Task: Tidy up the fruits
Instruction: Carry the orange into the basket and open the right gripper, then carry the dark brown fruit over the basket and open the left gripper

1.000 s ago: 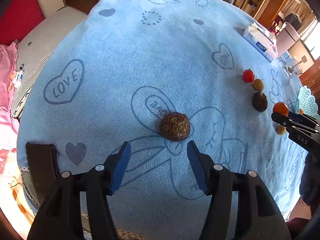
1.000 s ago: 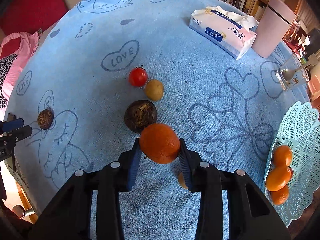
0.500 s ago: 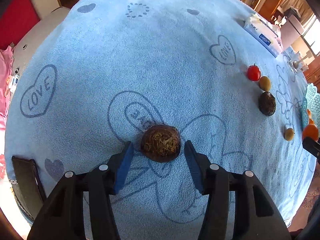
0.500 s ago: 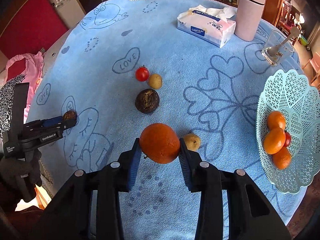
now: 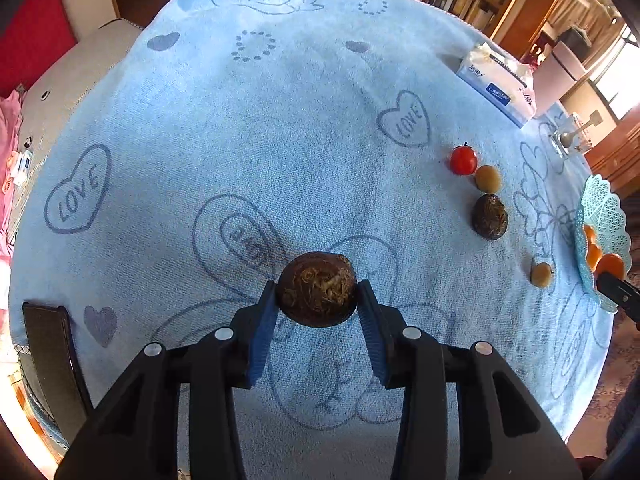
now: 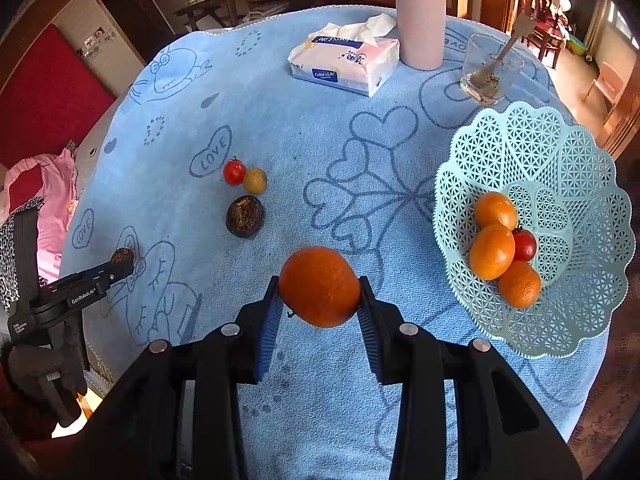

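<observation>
so the right gripper was clamped on an orange, held off the blue cloth just left of the mint basket. the left gripper was closing its jaws, pads touching both sides of a dark brown fruit, well left of the basket. three oranges and a tomato sat in the basket.

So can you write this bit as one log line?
left gripper: closing on dark brown round fruit | right gripper: holds round orange | pale green lattice basket: partly filled
</observation>
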A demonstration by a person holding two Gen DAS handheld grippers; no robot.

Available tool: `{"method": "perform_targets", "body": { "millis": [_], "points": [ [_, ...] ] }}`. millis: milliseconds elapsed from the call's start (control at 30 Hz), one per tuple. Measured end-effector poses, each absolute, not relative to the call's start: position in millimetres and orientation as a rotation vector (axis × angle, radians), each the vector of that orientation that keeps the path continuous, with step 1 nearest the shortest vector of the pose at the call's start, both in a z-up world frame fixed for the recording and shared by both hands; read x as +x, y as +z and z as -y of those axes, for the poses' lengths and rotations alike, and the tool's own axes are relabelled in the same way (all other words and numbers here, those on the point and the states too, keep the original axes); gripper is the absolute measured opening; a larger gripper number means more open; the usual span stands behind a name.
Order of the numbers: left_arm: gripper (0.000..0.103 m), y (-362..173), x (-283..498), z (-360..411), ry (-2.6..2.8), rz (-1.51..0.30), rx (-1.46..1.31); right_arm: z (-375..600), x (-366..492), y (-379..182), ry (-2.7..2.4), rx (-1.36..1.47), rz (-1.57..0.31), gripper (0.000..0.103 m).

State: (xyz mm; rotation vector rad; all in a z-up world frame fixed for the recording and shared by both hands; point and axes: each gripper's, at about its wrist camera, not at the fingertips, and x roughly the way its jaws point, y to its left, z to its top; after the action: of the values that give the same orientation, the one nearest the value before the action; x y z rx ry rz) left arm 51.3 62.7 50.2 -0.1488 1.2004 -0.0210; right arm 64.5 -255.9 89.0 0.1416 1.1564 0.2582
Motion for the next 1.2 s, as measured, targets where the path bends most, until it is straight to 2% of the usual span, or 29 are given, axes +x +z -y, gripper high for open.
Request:
{"method": "perform_targets", "body": {
  "millis": [600, 667, 700, 767, 1200],
  "points": [
    [0.041, 73.5, 39.9, -7.4, -0.106, -1.174, -0.099, 375.9, 68.2, 94.3, -0.050, 0.228, -1.077, 0.039],
    [0.041, 75.4, 41.7, 0.1, -0.120, -1.170, -0.090, 388.2, 66.3, 92.8, -0.088, 0.241, -1.071, 0.043],
    [0.041, 76.5, 43.0, 3.9, -0.128, -1.168, -0.085, 395.2, 64.7, 93.4, -0.102, 0.250, -1.065, 0.051],
    [0.041, 78.8, 46.0, 12.9, -0.145, -1.164, -0.074, 405.3, 60.8, 95.7, -0.131, 0.255, -1.048, 0.056],
    [0.041, 86.2, 68.7, 110.2, -0.322, -1.146, 0.020, 453.2, 20.8, 104.4, -0.207, 0.298, -1.018, 0.056]
  ]
}}
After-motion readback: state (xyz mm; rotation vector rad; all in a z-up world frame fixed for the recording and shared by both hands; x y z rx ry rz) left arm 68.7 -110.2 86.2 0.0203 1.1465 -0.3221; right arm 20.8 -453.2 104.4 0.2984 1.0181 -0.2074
